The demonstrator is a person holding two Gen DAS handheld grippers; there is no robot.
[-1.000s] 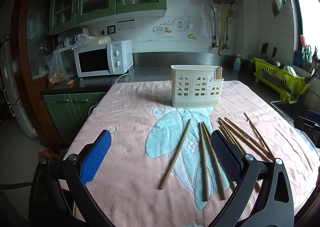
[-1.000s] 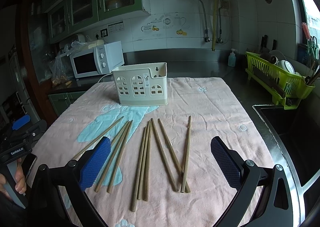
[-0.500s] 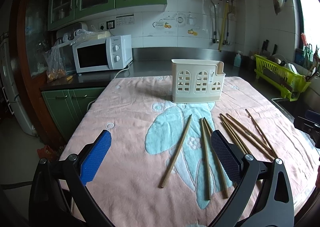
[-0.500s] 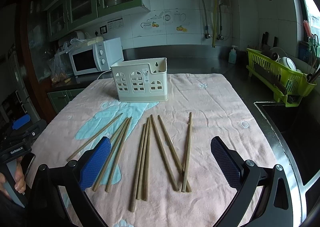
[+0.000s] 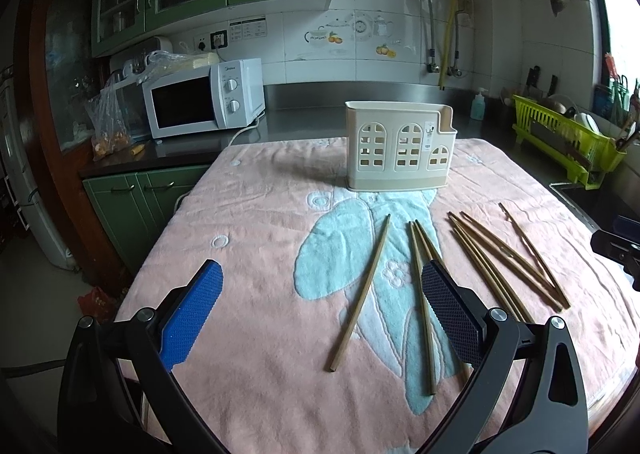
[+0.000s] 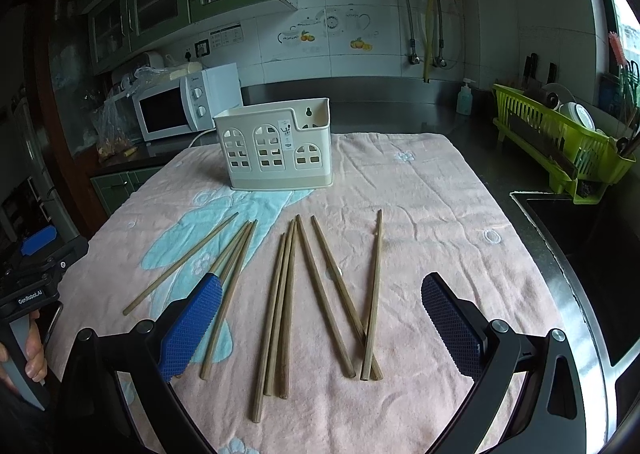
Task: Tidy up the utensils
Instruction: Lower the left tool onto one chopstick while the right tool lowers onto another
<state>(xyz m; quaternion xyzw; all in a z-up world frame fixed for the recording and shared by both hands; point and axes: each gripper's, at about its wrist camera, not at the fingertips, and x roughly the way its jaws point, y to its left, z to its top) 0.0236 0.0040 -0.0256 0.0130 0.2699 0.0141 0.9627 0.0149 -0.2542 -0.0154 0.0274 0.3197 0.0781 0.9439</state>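
Several wooden chopsticks (image 6: pixel 288 302) lie loose on a pink towel (image 6: pixel 432 213), fanned out towards me; they also show in the left wrist view (image 5: pixel 362 292). A cream utensil holder (image 6: pixel 276 149) with arched cut-outs stands upright at the towel's far side, also seen in the left wrist view (image 5: pixel 400 145). My left gripper (image 5: pixel 320 314) is open and empty above the towel's near left part. My right gripper (image 6: pixel 322 318) is open and empty, hovering over the near ends of the chopsticks.
A white microwave (image 5: pixel 200 97) and a plastic bag (image 5: pixel 108 113) stand on the counter at the back left. A green dish rack (image 6: pixel 560 149) sits at the right beside a dark sink (image 6: pixel 580 254). Green cabinets (image 5: pixel 132 189) are below the counter on the left.
Both grippers have risen slightly and stay open. The chopsticks and holder have not moved.
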